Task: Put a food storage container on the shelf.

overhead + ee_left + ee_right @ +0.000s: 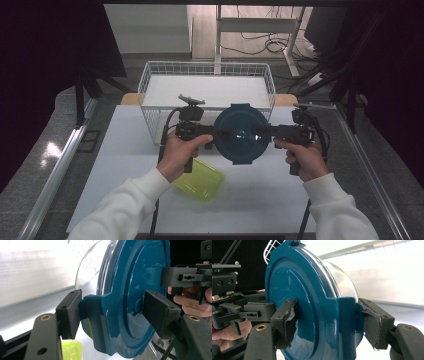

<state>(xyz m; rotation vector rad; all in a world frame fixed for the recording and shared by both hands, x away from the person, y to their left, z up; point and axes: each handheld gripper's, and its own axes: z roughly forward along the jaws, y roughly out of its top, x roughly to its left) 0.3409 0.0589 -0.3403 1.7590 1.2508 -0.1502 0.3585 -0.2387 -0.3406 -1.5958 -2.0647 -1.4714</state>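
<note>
A round clear container with a dark teal snap lid (240,134) hangs above the white table, gripped from both sides with the lid facing up. My left gripper (216,134) is shut on its left latch. In the left gripper view the pads (71,313) press the teal latch and lid (130,290). My right gripper (262,132) is shut on the opposite latch, and its pads (287,325) clamp the lid's edge (312,302) in the right gripper view. Each gripper view also shows the other gripper beyond the lid, the right one (185,277) and the left one (237,310).
A yellow-green shallow container (200,180) lies on the white table (125,165) under my left hand, its corner (70,350) seen below the left jaws. A white wire basket (207,90) stands just behind the held container. Metal rails run along both table sides.
</note>
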